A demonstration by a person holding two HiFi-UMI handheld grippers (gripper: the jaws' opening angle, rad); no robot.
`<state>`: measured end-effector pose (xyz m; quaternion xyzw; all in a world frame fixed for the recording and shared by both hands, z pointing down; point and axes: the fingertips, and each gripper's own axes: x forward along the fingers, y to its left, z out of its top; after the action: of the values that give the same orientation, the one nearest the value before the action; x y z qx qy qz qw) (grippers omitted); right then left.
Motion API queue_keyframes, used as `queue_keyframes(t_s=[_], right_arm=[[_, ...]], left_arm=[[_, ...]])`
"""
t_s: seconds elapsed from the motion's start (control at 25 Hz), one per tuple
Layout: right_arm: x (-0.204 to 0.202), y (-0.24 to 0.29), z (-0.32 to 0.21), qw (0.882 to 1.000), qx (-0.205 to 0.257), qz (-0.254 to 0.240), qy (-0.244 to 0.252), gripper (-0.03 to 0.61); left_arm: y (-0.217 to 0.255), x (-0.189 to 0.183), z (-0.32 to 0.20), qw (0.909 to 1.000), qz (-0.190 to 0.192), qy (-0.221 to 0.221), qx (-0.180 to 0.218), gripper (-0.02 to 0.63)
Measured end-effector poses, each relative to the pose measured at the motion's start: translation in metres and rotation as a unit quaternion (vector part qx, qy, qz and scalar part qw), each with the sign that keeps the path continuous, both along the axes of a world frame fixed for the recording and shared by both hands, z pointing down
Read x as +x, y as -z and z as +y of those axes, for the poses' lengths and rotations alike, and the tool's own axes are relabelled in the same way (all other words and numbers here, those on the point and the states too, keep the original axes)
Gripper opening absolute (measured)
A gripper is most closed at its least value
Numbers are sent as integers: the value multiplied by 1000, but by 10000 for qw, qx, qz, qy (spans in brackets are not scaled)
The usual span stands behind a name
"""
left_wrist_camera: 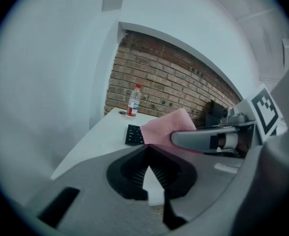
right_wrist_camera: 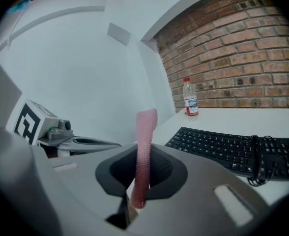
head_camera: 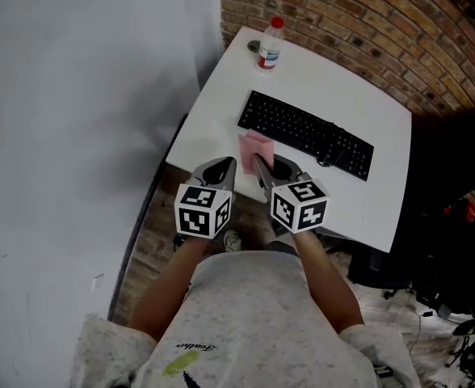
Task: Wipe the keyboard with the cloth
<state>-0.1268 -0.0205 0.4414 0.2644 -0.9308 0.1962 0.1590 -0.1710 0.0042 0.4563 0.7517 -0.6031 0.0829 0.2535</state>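
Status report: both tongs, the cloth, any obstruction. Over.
Left tongs shut, empty. Right tongs shut on pink cloth, by keyboard's near edge. Cable bundled on its right end.

keyboard (left_wrist_camera: 133, 134): in my left gripper view only one corner shows; the rest lies behind the cloth (left_wrist_camera: 166, 126) and my right gripper (left_wrist_camera: 180, 138).
keyboard's far end: in the right gripper view it runs off into the picture's dark rim.
cloth's lower end: buried between my right jaws.
my hands: out of sight under my left gripper (head_camera: 218, 170) and the right one.
bottle (head_camera: 270, 44): label too small to read.
small round thing (head_camera: 254, 47): beside the bottle, too small to name.
dark heap (head_camera: 456, 184): right of the table (head_camera: 367, 200), too dark to make out.
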Motion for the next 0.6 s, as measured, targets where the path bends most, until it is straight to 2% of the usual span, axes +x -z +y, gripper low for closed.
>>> queue_keyframes(t_s=[0.36, 0.6], right_arm=[[-37, -36, -30, 9991, 157, 326, 238, 21], [-51, -67, -49, 9963, 195, 699, 459, 21]], left_arm=[[-14, -11, -27, 9998, -138, -116, -94, -8], [-27, -25, -46, 9997, -151, 25, -170, -8]])
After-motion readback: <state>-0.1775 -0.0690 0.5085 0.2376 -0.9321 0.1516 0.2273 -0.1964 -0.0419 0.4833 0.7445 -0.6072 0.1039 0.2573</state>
